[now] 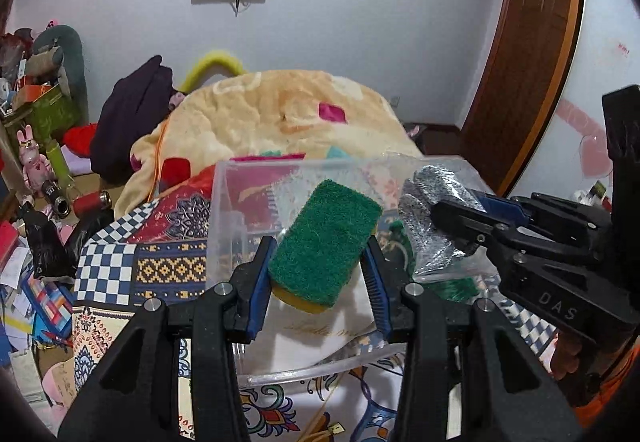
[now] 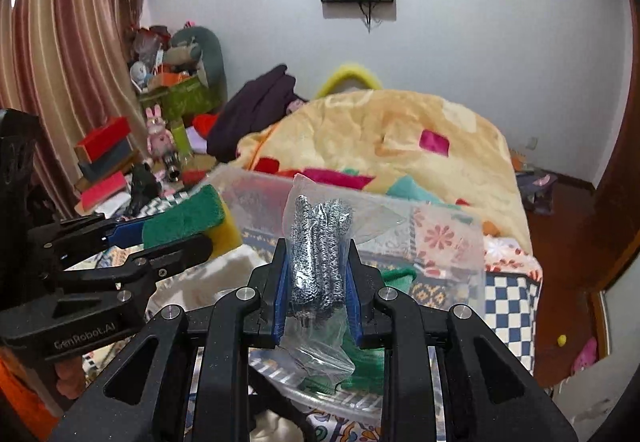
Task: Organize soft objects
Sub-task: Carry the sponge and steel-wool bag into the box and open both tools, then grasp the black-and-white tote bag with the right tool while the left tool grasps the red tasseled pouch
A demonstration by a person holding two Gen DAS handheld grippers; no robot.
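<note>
We see a bed [image 1: 120,274] covered by a patterned spread with blue-and-white checks, and at its far end a heaped cream blanket [image 1: 288,114] with pink and red patches. On the spread sits a clear plastic bin [image 1: 228,210]; inside it lie a cream cloth with faint script we cannot read and a bit of green fabric [image 2: 394,276] near the bin's right wall. Our left gripper [image 1: 320,262] hangs over the bin's near edge, its blue pads pinching a green-topped yellow sponge [image 1: 326,242] by its long sides, the sponge tilted and clear of the bin floor. Our right gripper [image 2: 316,274] hovers over the bin's right side, its blue pads pressed against a clear plastic bag [image 2: 320,346] holding silvery scouring pads [image 2: 318,254], with the bag's slack hanging below the fingers. The two grippers sit just beside each other without touching. Seen from the left wrist camera, the right gripper's body reads "DAS"; seen from the right wrist camera, the left one's reads "GenRobot.AI". At the bed's left edge stands clutter, including a pink rabbit figure [image 2: 158,134].
</note>
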